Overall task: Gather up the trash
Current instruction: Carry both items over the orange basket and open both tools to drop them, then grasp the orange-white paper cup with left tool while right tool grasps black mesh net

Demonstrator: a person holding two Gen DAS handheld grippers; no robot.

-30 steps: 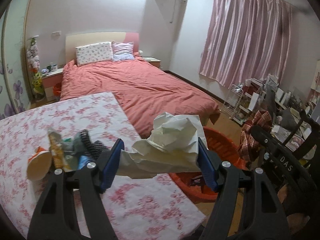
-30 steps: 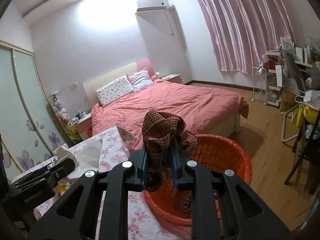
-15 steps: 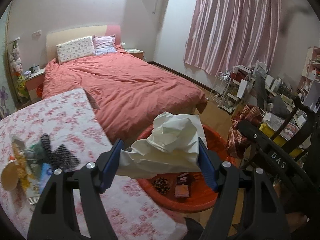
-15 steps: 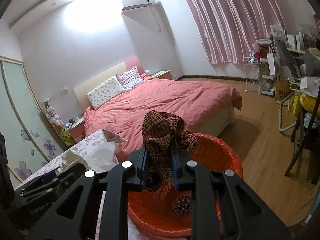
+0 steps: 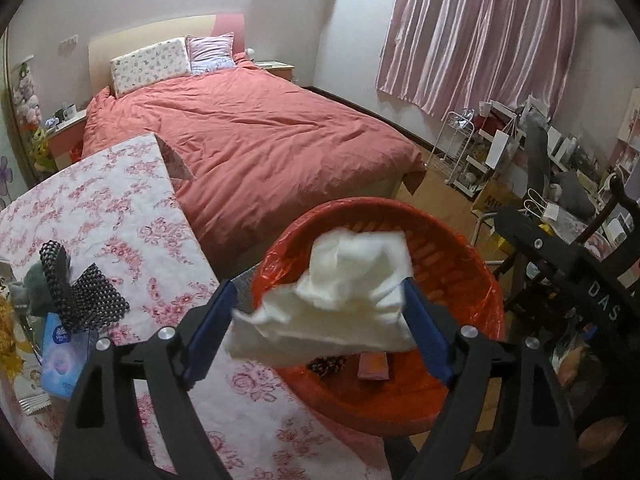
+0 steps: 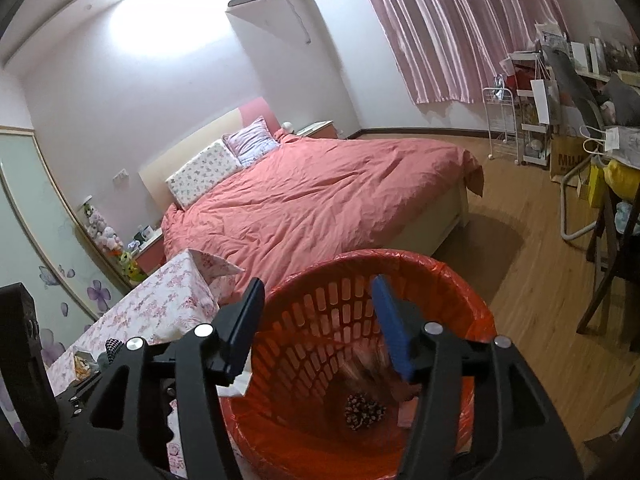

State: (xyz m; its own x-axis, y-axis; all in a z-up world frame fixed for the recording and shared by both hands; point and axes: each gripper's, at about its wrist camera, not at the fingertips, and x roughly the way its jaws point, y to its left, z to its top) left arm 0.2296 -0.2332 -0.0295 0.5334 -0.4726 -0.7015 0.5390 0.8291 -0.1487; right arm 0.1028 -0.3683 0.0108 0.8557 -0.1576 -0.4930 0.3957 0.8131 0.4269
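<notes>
My left gripper [image 5: 318, 330] is shut on a crumpled white tissue [image 5: 340, 300] and holds it above the near rim of the red basket [image 5: 460, 248]. My right gripper [image 6: 320, 320] is open and empty over the same red basket [image 6: 440, 280]. A blurred brown cloth [image 6: 372, 364] is falling inside the basket, above a dark patterned item [image 6: 365, 408] on its bottom. More trash lies on the table at left: a black mesh piece [image 5: 76, 292] and a blue packet [image 5: 60, 356].
The basket stands on the wooden floor beside a table with a pink floral cloth [image 5: 120, 208]. A bed with a red cover [image 5: 260, 132] lies behind. A cluttered desk and shelves [image 5: 560, 168] stand at right. The right gripper's black body [image 5: 580, 280] shows at right.
My right gripper has opened and let go of the brown cloth, which drops into the basket. My left gripper has moved right with the tissue, from over the table to over the basket.
</notes>
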